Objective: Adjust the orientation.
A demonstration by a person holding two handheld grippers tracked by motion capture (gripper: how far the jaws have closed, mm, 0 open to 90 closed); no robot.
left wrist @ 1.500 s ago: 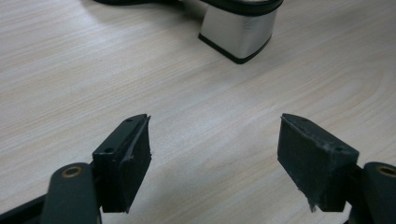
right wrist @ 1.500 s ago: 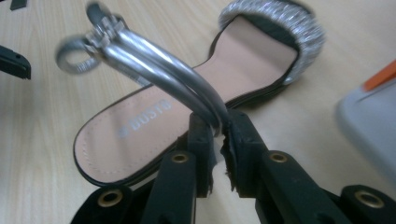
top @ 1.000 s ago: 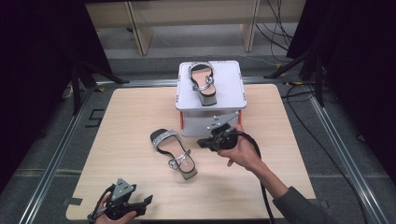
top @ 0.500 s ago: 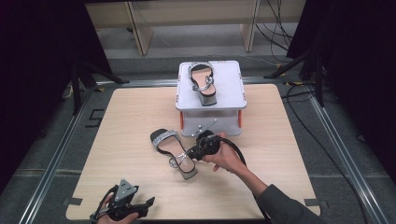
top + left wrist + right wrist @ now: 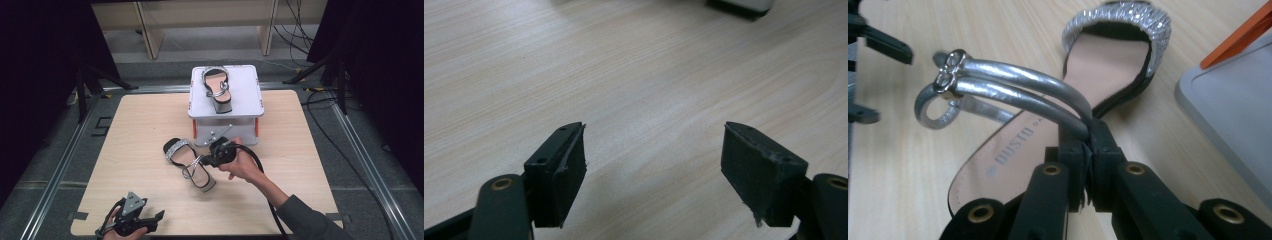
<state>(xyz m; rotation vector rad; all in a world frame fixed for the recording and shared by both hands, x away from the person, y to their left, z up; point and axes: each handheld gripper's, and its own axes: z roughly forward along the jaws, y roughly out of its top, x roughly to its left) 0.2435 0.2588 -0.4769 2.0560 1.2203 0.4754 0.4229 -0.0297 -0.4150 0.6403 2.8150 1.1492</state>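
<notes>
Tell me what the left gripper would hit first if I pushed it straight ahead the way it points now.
Probably nothing soon: the left gripper stands open over bare table. Far ahead, the white box's dark foot sits at the top edge, slightly right of the line; depth is unclear.

A light wooden desk (image 5: pixel 135 130) was observed. A silver-strapped sandal (image 5: pixel 189 162) was laid flat near its centre. A white box-shaped stand (image 5: pixel 242 95) was set at the far edge, just beyond the sandal, and a second sandal (image 5: pixel 217 89) was placed on top of the stand.
</notes>
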